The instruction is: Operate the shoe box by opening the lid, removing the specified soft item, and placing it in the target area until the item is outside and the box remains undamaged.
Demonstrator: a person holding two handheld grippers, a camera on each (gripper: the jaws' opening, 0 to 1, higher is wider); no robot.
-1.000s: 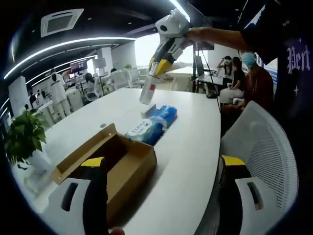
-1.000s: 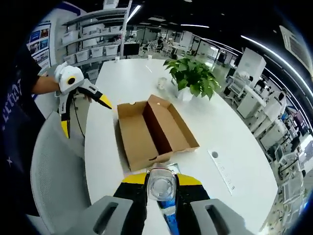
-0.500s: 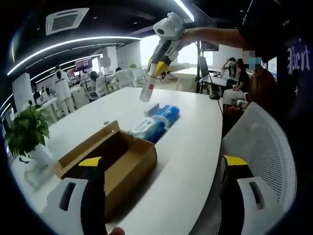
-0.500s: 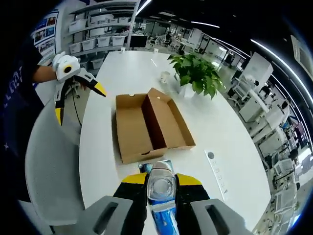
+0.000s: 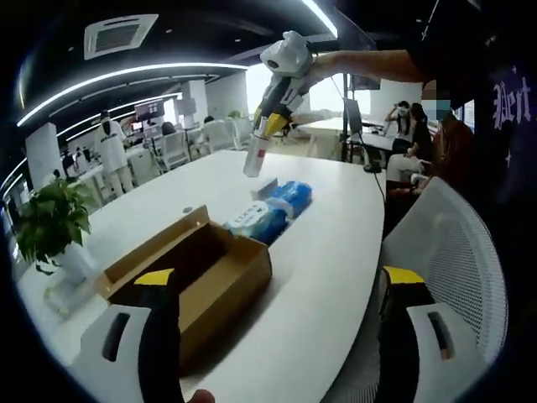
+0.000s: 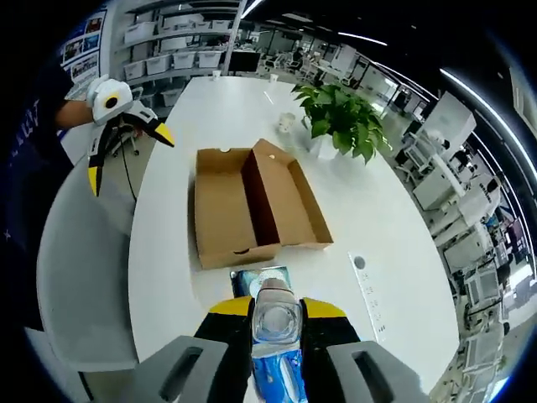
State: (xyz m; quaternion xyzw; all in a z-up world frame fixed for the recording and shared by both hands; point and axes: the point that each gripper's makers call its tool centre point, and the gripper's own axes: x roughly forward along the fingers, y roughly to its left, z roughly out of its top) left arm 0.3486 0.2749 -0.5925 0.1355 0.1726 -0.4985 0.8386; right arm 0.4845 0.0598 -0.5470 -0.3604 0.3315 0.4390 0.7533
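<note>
The clear bottle [image 6: 277,323] sits clamped between the right gripper [image 6: 277,336]'s jaws, low centre in the right gripper view, its long axis running along the jaws. In the left gripper view it hangs top centre above the blue soft packs [image 5: 270,210] on the white table [image 5: 327,269]. The open shoe box [image 6: 252,210] lies beyond, mid-frame. The left gripper [image 5: 273,323], jaws spread wide and empty, hovers off the table's edge, nearer the box.
</note>
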